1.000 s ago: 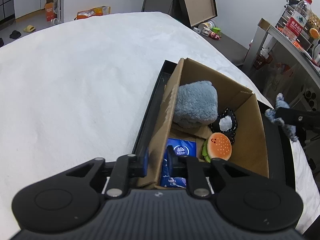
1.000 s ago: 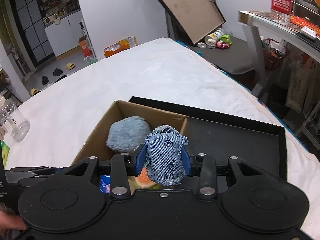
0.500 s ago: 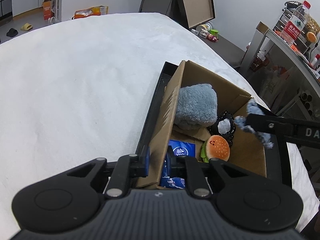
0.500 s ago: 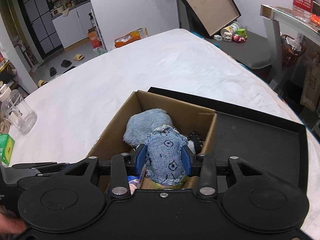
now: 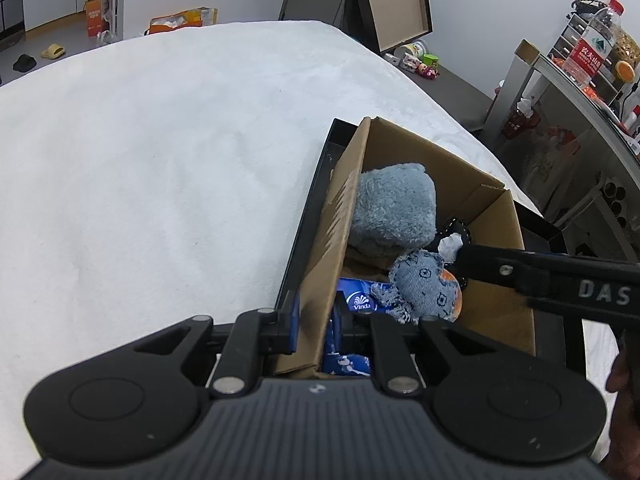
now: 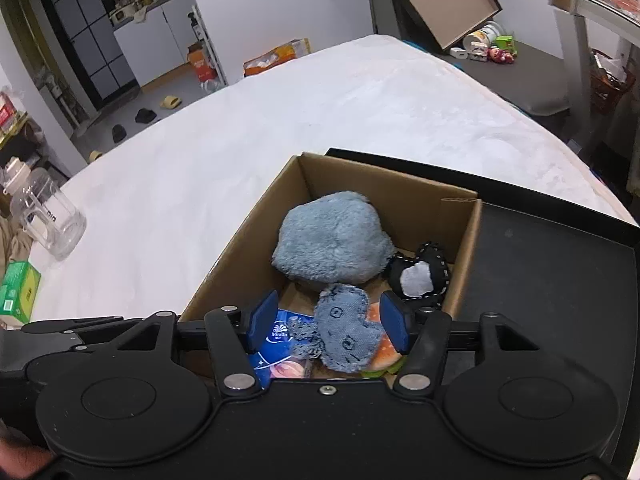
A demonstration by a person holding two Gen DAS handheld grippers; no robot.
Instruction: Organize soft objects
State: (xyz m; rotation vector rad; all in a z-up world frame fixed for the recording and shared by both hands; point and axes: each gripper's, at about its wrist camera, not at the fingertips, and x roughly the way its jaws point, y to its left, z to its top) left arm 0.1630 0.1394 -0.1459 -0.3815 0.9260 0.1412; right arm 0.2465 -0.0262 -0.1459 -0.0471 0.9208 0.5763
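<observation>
While the right gripper [image 6: 327, 327] hangs over the cardboard box [image 6: 248, 248], its blue-padded jaws stand spread wide with the denim toy [image 6: 347, 332] lying loose between them, touching neither pad. That toy is faded blue denim, flat and lumpy, frayed threads at its 9 o'clock edge, small dark stitched marks on the face; it lies inside the box on top of the burger plush [image 6: 384, 350], at 6 o'clock from the fuzzy blue-grey plush [image 6: 334, 238]. Left gripper [image 5: 316, 320] has its jaws pinching the near wall of the cardboard box, one pad outside, one inside. Burger plush is mostly covered, only an orange bun edge and a green strip show. Blue Vinda tissue pack [image 6: 276, 336] is partly hidden by the jaws and the denim toy. Black heart-shaped piece [image 6: 418, 278] with white stitching and a pale centre sits at 3 o'clock of the fuzzy plush, lower part cut off by the toy. Box is plain corrugated brown, open top, standing in a black tray [image 6: 560, 272] on a white textured bed [image 6: 280, 120]. Clear plastic jug [image 6: 48, 224] and green carton [image 6: 18, 292] at 9 o'clock in the right wrist view, carton cut by the frame edge.
</observation>
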